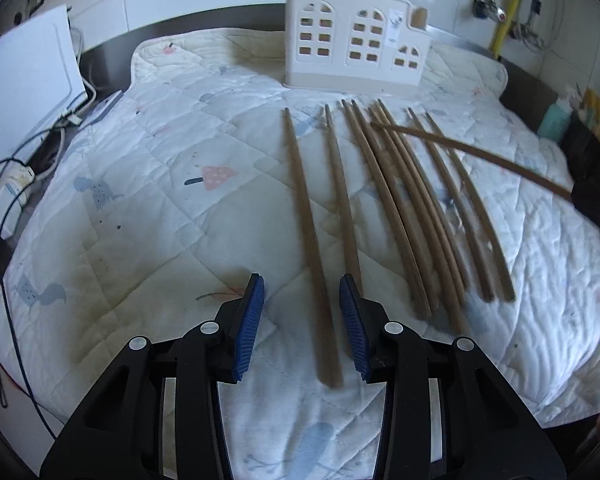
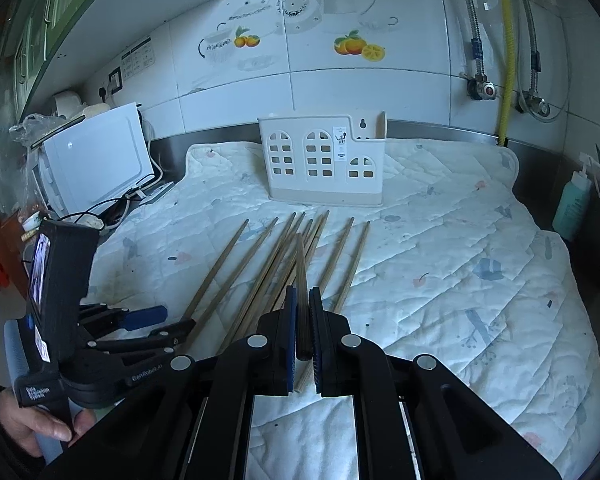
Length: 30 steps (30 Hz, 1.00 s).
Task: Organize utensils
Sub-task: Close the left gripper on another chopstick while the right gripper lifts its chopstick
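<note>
Several wooden chopsticks (image 1: 396, 208) lie side by side on a white quilted mat (image 1: 160, 208), also in the right wrist view (image 2: 260, 276). A white utensil holder with window cut-outs (image 1: 352, 44) stands behind them, and it also shows in the right wrist view (image 2: 324, 160). My left gripper (image 1: 302, 292) is open, low over the mat, with the leftmost chopstick (image 1: 308, 232) between its fingers. My right gripper (image 2: 303, 300) is shut on one chopstick (image 2: 301, 276), held above the others; that chopstick shows in the left wrist view (image 1: 472, 152) crossing over the row.
A white appliance (image 2: 96, 160) with cables stands at the left on the counter. A teal bottle (image 2: 572, 204) and a dark container stand at the right. A tiled wall with pipes and a yellow hose (image 2: 508, 52) is behind. My left gripper also shows in the right wrist view (image 2: 148, 320).
</note>
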Available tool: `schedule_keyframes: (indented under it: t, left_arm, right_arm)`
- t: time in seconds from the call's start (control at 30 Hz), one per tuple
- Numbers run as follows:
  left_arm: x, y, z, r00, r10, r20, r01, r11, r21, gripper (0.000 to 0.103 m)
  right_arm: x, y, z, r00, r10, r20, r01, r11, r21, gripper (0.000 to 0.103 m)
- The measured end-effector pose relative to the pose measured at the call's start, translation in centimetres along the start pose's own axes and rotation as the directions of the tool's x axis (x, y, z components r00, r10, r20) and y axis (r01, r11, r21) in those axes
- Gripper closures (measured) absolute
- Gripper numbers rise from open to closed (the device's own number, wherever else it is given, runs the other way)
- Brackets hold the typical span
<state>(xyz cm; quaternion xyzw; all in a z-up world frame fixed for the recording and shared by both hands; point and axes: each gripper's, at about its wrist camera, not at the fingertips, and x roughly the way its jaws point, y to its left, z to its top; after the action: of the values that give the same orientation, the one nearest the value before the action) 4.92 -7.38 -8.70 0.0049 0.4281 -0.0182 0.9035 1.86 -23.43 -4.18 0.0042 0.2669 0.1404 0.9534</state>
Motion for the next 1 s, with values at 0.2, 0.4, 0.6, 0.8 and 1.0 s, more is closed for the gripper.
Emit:
schedule_keyframes:
  t: [0.2,0.4,0.6,0.8,1.0]
  left_arm:
    - [-0.3,0.6,-0.1,1.0,0.005,0.023,-0.005,1.0,-0.011,0.082]
    - [-0.4,2.8,-0.1,0.999,-0.036,0.024,0.037,0.998,-0.052,0.089]
    - [-0.2,3.3,-0.6,0.994,-0.103,0.035,0.105,0.993,-0.055,0.089]
    - [-0.4,3.5,-0.3,0.99,-0.14,0.033,0.14,0.99,-0.009,0.098]
    - [-2.3,5.5,1.4,0.975,-0.21,0.066,0.212,0.977,-0.015,0.098]
  right_arm:
    - [-0.9,-0.6,-0.1,1.0,-0.003,0.021,0.003,1.0,0.015,0.096]
    - [-2.1,-0.8,0.5,0.998,-0.019,0.056,0.018,1.0,0.018,0.096]
    - [-2.6,-0.5,1.1,0.997,-0.024,0.068,0.023,0.999,0.023,0.096]
    - [-3.0,-0.2,2.2,0.997,-0.022,0.076,0.02,1.0,0.02,0.096]
    - [-4.0,-0.2,4.9,0.995,-0.008,0.1,0.006,1.0,0.023,0.096]
